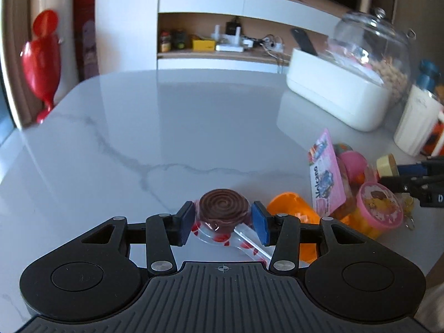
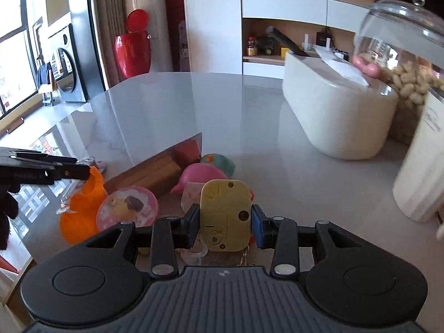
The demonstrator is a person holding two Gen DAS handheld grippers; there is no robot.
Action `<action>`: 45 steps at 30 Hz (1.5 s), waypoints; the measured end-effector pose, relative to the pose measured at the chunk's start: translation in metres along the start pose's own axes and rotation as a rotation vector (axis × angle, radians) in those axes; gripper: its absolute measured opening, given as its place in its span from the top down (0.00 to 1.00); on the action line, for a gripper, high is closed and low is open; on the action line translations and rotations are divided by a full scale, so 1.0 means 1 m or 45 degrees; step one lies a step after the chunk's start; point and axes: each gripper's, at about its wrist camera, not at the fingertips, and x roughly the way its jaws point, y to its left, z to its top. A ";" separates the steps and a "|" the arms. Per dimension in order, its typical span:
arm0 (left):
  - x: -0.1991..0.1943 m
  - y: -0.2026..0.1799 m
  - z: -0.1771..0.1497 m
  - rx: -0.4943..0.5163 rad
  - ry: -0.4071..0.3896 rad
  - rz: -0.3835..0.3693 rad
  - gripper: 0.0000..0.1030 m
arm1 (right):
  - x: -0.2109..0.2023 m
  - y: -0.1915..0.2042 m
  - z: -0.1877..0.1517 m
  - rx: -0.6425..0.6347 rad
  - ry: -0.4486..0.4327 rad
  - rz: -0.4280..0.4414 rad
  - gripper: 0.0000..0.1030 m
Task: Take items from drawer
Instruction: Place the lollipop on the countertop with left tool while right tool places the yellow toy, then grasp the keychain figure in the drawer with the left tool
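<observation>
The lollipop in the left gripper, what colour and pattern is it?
Dark brown with a spiral swirl; the lollipop shows best in the left wrist view.

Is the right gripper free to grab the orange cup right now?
Probably not. The right gripper is shut on a yellow keychain box, so it would have to put that down first. The orange cup lies off to its left.

Bright daylight enters from the windows [image 2: 16, 63] far left of the right gripper, throwing broad glare across the glossy counter [image 1: 155, 127]. Fisheye bending curves the edges, and the glass jar [image 1: 371, 52] at far right is motion-blurred.
</observation>
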 end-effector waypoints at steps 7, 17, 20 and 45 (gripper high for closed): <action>-0.017 -0.002 -0.006 -0.050 -0.195 -0.040 0.53 | -0.026 -0.017 -0.011 0.084 -0.067 0.021 0.61; -0.058 -0.028 -0.015 -0.066 -0.196 -0.078 0.53 | -0.075 -0.020 -0.022 0.083 -0.183 0.024 0.59; -0.077 -0.046 -0.020 -0.025 -0.185 -0.125 0.53 | -0.083 -0.021 -0.009 0.104 -0.210 0.027 0.59; 0.050 -0.209 -0.151 0.623 1.060 -0.522 0.53 | -0.068 -0.015 -0.117 0.038 0.314 0.103 0.54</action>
